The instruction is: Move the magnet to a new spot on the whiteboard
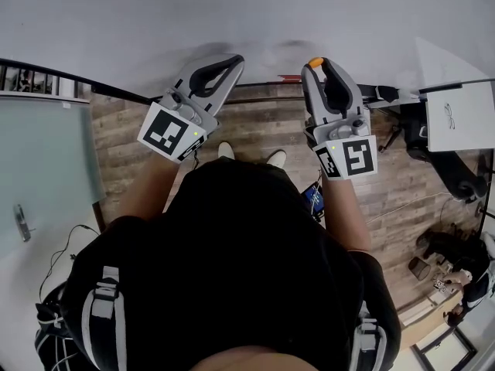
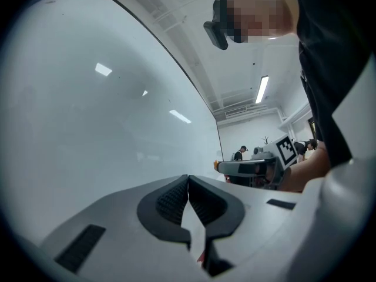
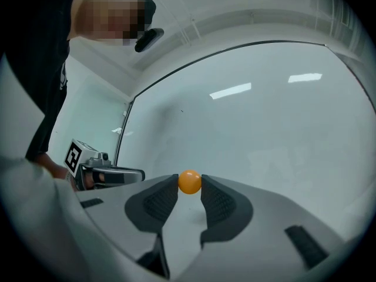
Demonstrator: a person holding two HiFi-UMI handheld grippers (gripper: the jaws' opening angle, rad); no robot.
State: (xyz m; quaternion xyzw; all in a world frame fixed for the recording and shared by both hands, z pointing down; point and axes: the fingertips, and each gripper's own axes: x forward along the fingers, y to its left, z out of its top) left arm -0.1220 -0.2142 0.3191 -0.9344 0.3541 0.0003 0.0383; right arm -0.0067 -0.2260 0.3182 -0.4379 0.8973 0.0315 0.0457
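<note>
A small orange ball magnet (image 3: pixel 189 181) sits between the tips of my right gripper (image 3: pixel 189 185), and both pads press on its sides. In the head view the magnet (image 1: pixel 315 62) shows as an orange dot at the tip of the right gripper (image 1: pixel 319 65), right against the whiteboard (image 1: pixel 232 14). My left gripper (image 1: pixel 234 60) is held beside it at about the same height, its tip near the board. In the left gripper view the left gripper (image 2: pixel 188 178) has its jaws together with nothing between them. The whiteboard (image 3: pixel 264 116) fills the background, blank.
The whiteboard's dark lower edge (image 1: pixel 116 91) runs above a wooden floor (image 1: pixel 255 126). A glass panel (image 1: pixel 42 168) stands at the left. A white sheet with a sketch (image 1: pixel 460 114) stands at the right, with cables and clutter (image 1: pixel 441 261) below it.
</note>
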